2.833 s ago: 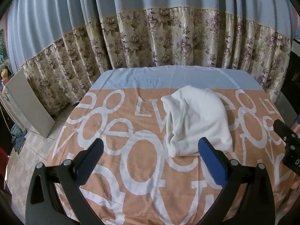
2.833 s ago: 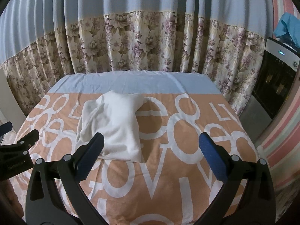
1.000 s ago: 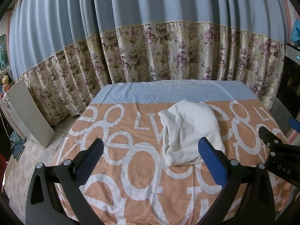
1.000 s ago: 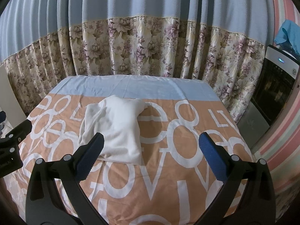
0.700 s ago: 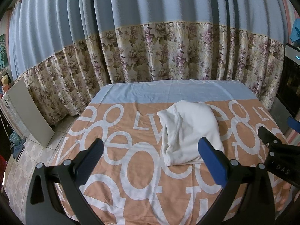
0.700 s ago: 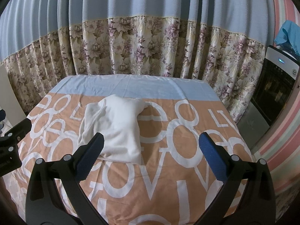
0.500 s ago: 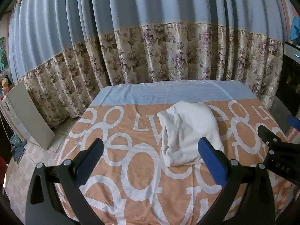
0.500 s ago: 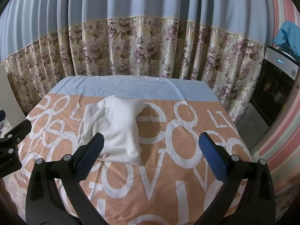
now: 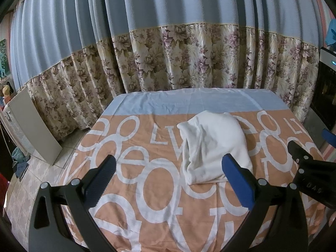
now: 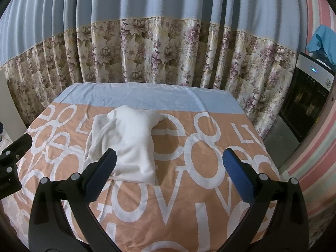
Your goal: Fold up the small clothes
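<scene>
we hold both hand-held grippers, left [image 9: 168, 172] and right [image 10: 170, 171], spread empty, the white garment [image 10: 126, 140] lying lengthwise ahead between them, neither clearly nearer.

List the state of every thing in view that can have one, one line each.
White garment: folded into a compact bundle, lying free on the bed.
Left gripper: open, empty, above the bed, apart from the garment.
Right gripper: open, empty, apart from the garment.
Bed sheet: spread flat.
Curtain: drawn closed.
Water dispenser: upright, indicator lit.
</scene>
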Tool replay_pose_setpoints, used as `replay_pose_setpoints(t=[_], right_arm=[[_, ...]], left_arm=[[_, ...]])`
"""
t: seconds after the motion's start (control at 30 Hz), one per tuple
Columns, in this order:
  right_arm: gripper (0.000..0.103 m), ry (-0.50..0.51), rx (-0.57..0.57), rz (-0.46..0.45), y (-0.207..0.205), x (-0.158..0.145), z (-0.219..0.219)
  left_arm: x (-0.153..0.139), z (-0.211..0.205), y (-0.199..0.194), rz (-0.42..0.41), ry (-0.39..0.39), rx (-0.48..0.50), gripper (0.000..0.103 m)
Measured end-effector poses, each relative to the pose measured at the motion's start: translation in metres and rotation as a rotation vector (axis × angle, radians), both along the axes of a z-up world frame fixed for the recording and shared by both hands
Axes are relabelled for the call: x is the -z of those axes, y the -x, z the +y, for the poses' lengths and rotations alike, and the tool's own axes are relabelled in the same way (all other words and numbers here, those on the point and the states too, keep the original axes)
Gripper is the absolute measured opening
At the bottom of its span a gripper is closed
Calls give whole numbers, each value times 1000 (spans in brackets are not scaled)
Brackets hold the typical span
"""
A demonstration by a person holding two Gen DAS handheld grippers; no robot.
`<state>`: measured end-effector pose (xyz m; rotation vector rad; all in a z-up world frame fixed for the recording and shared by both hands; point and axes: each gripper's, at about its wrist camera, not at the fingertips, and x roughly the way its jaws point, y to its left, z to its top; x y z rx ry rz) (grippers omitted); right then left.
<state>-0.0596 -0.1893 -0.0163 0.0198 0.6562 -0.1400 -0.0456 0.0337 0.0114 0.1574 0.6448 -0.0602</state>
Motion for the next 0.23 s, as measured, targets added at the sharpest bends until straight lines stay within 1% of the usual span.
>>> replay_pose_setpoints(t=[0.23], right_arm=[[100,1,-9,7,-5,1,-8]], left_arm=[[3,5,0,-3,4,-8,101]])
